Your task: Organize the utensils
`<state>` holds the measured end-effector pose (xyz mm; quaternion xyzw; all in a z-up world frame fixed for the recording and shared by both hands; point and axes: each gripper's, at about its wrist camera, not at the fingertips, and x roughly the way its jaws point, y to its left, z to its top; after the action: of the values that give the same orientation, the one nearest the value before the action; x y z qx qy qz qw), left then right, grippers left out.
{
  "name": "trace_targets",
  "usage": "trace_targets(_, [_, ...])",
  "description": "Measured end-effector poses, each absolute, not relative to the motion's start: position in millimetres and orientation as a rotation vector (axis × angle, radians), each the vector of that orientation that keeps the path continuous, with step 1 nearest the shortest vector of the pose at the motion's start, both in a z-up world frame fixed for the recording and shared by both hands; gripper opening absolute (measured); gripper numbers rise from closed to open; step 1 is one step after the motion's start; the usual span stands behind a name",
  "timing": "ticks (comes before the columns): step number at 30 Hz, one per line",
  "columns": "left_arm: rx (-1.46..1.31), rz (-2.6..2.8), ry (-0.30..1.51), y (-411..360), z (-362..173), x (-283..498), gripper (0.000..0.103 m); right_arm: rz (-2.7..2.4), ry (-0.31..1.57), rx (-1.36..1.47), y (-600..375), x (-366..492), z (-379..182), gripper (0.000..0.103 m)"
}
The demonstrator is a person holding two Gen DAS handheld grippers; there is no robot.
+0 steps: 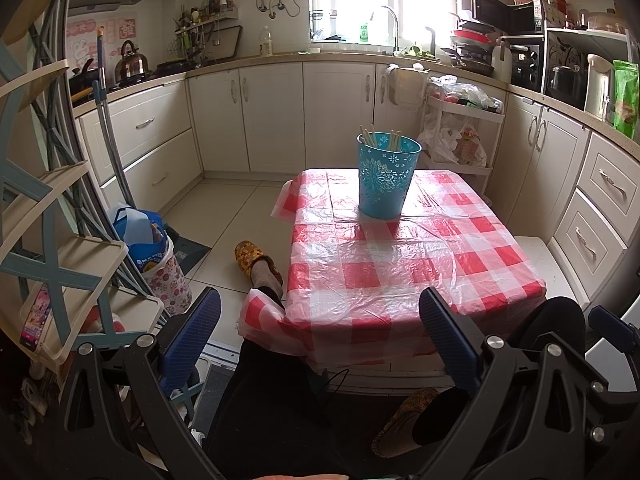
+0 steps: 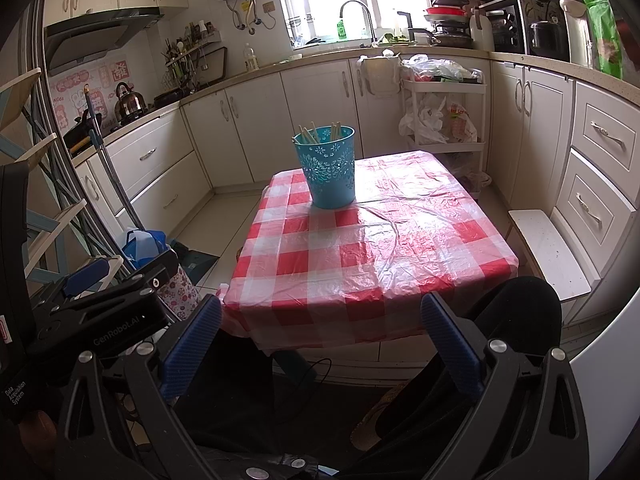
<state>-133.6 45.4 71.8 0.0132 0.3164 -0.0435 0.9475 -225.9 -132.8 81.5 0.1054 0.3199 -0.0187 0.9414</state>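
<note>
Left gripper [image 1: 320, 344]: jaws wide apart, nothing between; blue ribbed pads [image 1: 192, 344] held low, short of near table edge, above seated person's dark-trousered legs [image 1: 276, 400]. Right gripper [image 2: 320, 344]: likewise spread wide, empty, same low position just off near edge; left unit's black body seen at lower left of right-wrist view.

Turquoise bucket [image 1: 386, 178], cut-out flower pattern, upright on far-centre of table w/ red-and-white checked plastic cloth [image 1: 400, 264]; well apart from both grippers. Pale chopsticks [image 1: 370, 136] stand inside, tips just above rim, in two loose bunches; count unclear.

Surroundings: white stool [image 2: 548, 248] right of table; white trolley [image 2: 444, 92] w/ plastic bags beyond far-right corner; kettle [image 1: 130, 62] on hob at left; floral bin [image 1: 164, 276] w/ blue bag on floor at left; yellow patterned slipper [image 1: 252, 258] on foot beside table.
</note>
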Motion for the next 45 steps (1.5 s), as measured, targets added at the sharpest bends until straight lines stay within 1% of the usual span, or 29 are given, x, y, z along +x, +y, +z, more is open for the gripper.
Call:
trace_targets(17, [0.03,-0.081,0.645,55,69,-136,0.095,-0.038,0.657,0.216,-131,-226,81,0.096])
trace_targets(21, [0.002,-0.074,0.578,68,73,-147,0.095,-0.039,0.658,0.215,-128,-229,78,0.096])
trace_targets(24, [0.019,-0.069,0.565,66,76,-148,0.095,-0.041,0.655,0.212,-124,-233,76,0.096])
trace_targets(31, [0.001,-0.081,0.591,75,76,-144,0.095,-0.042,0.656,0.213,-127,-230,80,0.096])
trace_targets(45, [0.008,-0.086,0.61,65,73,-139,0.095,-0.042,0.658,0.214,-127,-230,81,0.096])
